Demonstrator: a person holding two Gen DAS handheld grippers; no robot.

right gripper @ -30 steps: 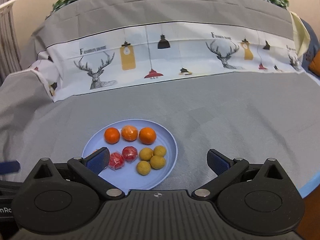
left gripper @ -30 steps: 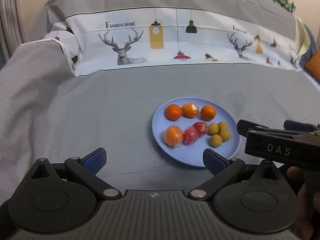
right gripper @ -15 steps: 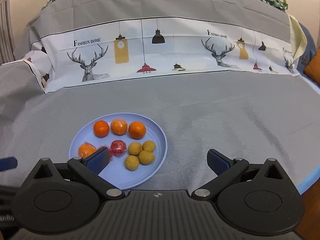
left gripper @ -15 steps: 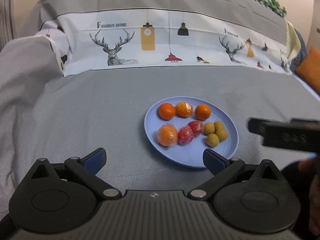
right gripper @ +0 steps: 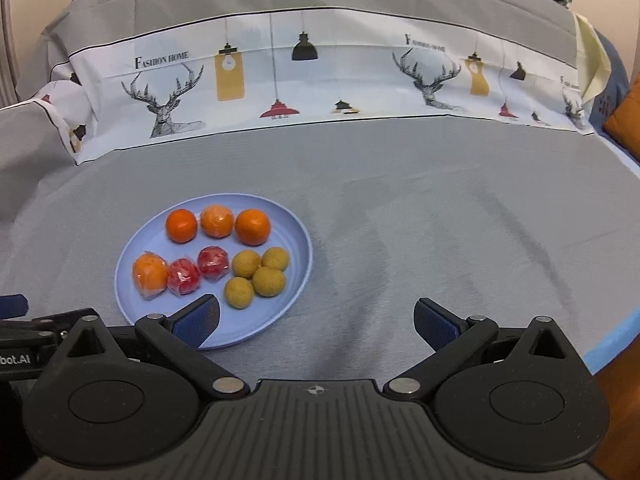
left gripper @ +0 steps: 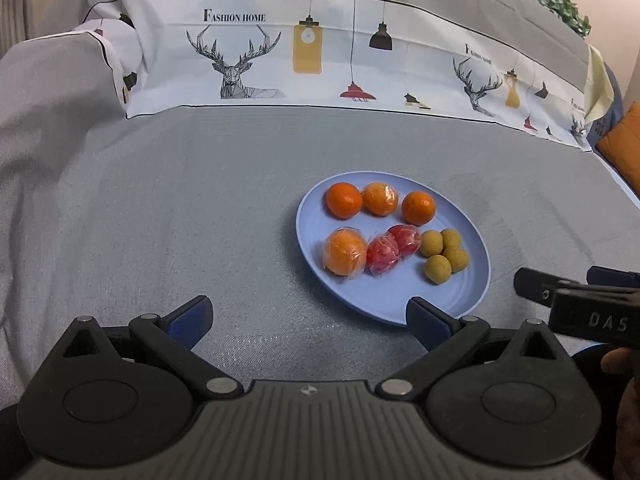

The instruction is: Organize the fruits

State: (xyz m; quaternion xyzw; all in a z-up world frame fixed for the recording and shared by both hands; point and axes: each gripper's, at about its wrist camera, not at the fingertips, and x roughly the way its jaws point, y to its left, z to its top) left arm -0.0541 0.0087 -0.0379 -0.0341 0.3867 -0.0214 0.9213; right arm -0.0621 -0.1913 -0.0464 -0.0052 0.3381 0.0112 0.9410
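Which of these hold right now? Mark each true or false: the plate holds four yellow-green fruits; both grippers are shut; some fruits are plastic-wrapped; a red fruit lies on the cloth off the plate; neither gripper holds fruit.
1. The blue plate holds four yellow-green fruits. True.
2. Both grippers are shut. False: the left gripper and right gripper are both open.
3. Some fruits are plastic-wrapped. True: the two red fruits and the near orange.
4. A red fruit lies off the plate. False: both are on it.
5. Neither gripper holds fruit. True.
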